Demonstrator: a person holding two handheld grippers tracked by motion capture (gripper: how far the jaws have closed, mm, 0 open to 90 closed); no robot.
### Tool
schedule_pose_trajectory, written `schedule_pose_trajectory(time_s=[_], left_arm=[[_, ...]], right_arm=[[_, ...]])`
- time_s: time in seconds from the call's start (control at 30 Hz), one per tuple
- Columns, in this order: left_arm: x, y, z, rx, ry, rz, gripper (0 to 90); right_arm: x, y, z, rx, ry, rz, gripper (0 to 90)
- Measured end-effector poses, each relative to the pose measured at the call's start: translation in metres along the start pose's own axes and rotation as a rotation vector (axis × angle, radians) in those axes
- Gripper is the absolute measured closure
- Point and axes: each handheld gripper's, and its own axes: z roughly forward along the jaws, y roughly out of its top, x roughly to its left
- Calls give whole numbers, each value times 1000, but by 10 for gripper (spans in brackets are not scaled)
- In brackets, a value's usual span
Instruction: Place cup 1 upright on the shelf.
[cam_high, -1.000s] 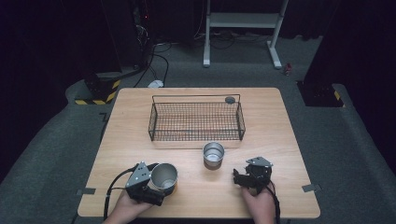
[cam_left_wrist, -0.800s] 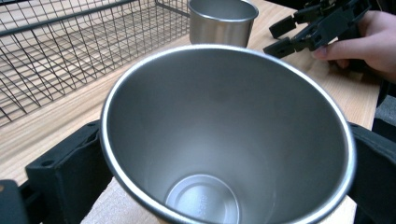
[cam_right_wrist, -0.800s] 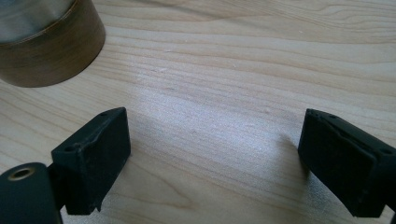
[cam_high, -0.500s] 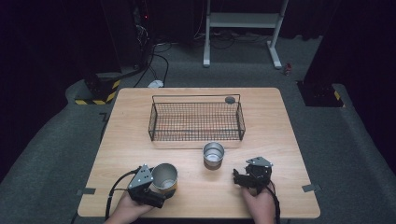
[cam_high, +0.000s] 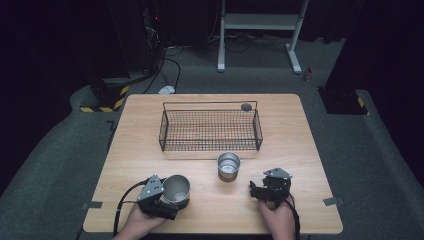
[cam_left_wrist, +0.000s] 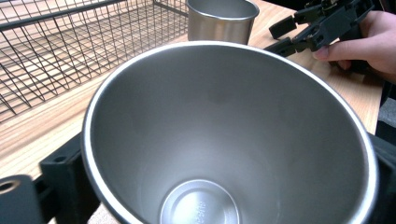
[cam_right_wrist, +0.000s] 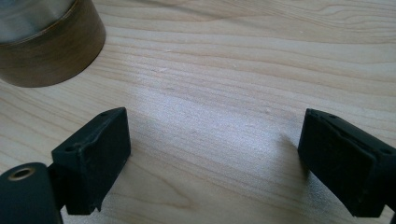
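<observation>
The left tool (cam_high: 167, 199) clamps a steel cup (cam_high: 176, 189), apparently tilted, near and front-left of the second cup (cam_high: 228, 164). The right tool (cam_high: 261, 190), jaws wide, rests front-right of that second cup.

1. A light wooden table (cam_high: 300, 130) stands on grey carpeted floor (cam_high: 380, 165).
2. Beyond the table, a white metal stand (cam_high: 260, 22) with two legs rests on the floor.
3. Black cables (cam_high: 165, 60) trail across the carpet at the far left, near a yellow-and-black striped block (cam_high: 102, 102).
4. The surroundings are very dark, possibly black curtains; light falls mainly on the table.
</observation>
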Motion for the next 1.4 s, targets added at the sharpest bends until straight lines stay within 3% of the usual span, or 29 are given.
schedule_pose_trajectory(time_s=[0.2, 0.8, 1.4], left_arm=[[-1, 0, -2, -14, 13, 16, 121], [7, 3, -10, -35, 30, 4, 130], [34, -1, -24, -62, 105, -40, 131]], right_arm=[[0, 0, 0, 0, 0, 0, 92], [0, 0, 0, 0, 0, 0, 92], [0, 0, 0, 0, 0, 0, 93]])
